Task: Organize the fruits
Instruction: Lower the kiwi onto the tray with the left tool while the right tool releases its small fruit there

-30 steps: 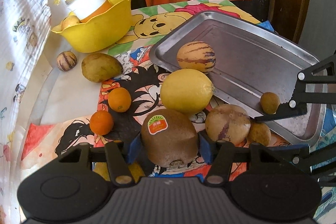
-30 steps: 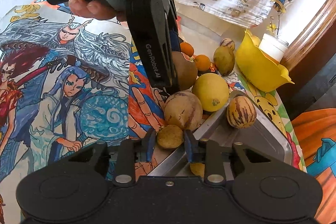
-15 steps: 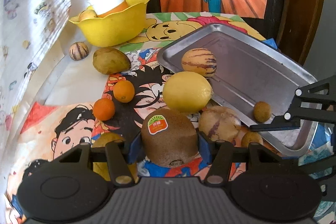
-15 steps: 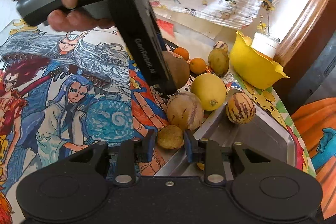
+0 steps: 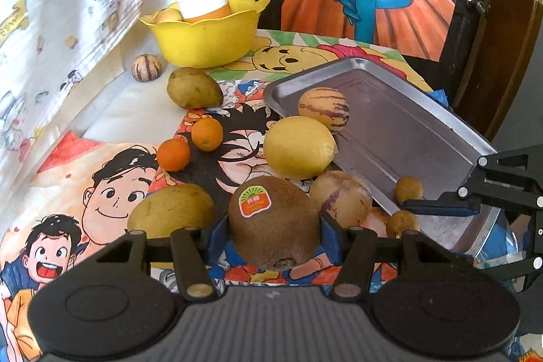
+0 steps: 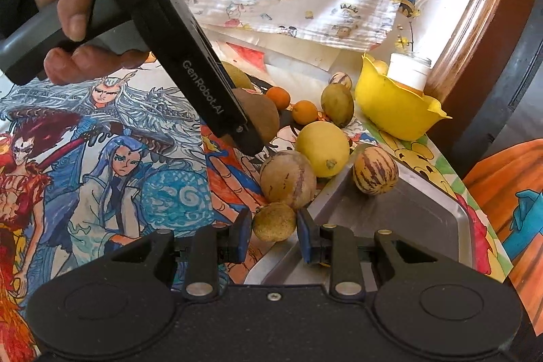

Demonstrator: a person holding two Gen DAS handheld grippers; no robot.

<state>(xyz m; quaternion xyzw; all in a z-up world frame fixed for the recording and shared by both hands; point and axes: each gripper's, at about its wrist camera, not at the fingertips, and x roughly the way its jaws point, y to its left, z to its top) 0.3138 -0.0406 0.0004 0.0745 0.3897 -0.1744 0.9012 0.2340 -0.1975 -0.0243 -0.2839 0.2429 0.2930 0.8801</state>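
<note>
My left gripper (image 5: pixel 273 234) is shut on a brown kiwi (image 5: pixel 273 220) with an orange sticker and holds it above the table; the kiwi also shows in the right wrist view (image 6: pixel 263 114). My right gripper (image 6: pixel 275 234) has its blue pads around a small tan fruit (image 6: pixel 274 221) at the near corner of the metal tray (image 6: pixel 407 212). A striped melon (image 5: pixel 323 105) and a small tan fruit (image 5: pixel 409 188) lie in the tray (image 5: pixel 400 121). A lemon (image 5: pixel 299 146) and a pale round fruit (image 5: pixel 340 197) lie beside it.
Two small oranges (image 5: pixel 173 154) (image 5: pixel 207 133), two green-brown mangoes (image 5: pixel 193 87) (image 5: pixel 171 209) and a small striped fruit (image 5: pixel 146 67) lie on the cartoon cloth. A yellow bowl (image 5: pixel 203 37) with a white-capped jar stands at the back.
My left gripper has lifted and drawn back with the kiwi, so more of the table and a near mango show. My right gripper stays around the small tan fruit.
</note>
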